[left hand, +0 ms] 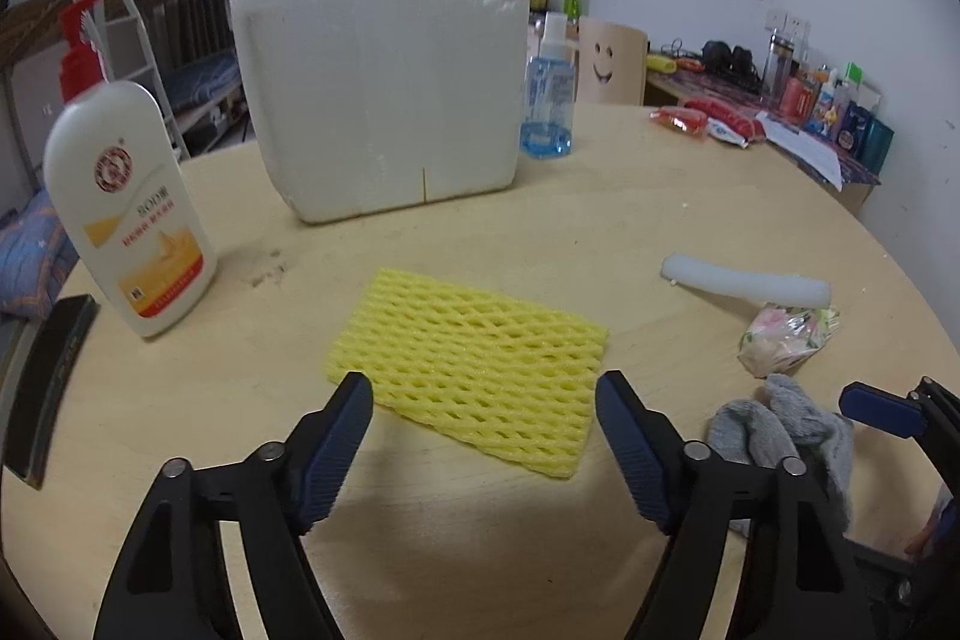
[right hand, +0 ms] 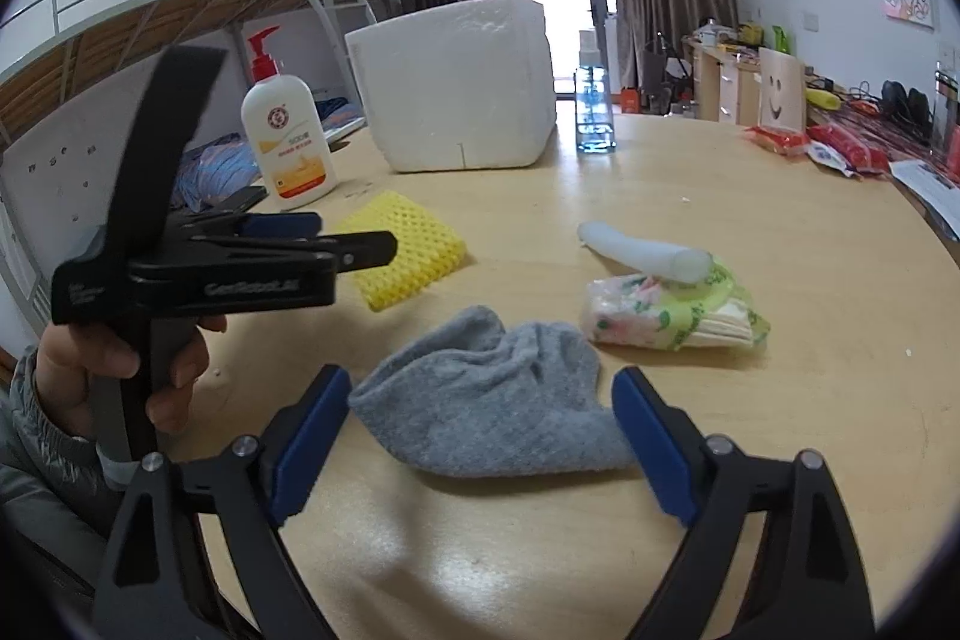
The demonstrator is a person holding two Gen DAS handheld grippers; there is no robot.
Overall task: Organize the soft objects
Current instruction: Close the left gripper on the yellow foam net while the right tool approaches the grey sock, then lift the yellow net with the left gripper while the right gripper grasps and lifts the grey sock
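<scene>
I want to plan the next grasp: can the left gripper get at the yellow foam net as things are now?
Probably yes. The left gripper is open and points at the yellow foam net, which lies flat on the table with nothing on it or between it and the fingers.

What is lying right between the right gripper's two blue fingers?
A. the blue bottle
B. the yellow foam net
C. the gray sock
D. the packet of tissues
C: in the right wrist view the crumpled gray sock lies on the table between the open fingers of the right gripper, which do not press on it; the yellow foam net lies farther off to the left.
</scene>
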